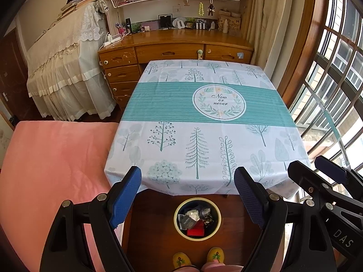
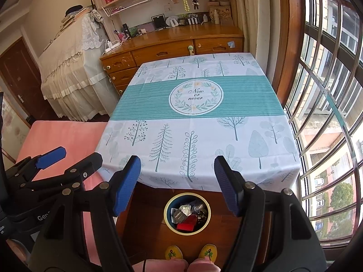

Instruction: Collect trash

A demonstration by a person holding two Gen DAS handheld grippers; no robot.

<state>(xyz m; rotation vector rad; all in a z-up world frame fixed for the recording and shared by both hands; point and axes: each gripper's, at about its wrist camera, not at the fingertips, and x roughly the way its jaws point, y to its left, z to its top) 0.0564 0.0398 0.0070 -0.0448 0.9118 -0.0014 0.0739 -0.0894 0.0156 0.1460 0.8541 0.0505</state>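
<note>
Left gripper and right gripper: black frames, blue ribbed pads, silver screws, white lettering; yellow embroidered slippers and pink trousers below the bin.

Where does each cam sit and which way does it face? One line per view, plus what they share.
Left wrist: on the left gripper, tilted down over the table edge; own open blue fingers show, the right gripper at right, slippers below.
Right wrist: on the right gripper, same downward tilt; own open fingers show, the left gripper at left, slippers below.
Shared: tablecloth, trash bin on the floor, desk, window.
</note>
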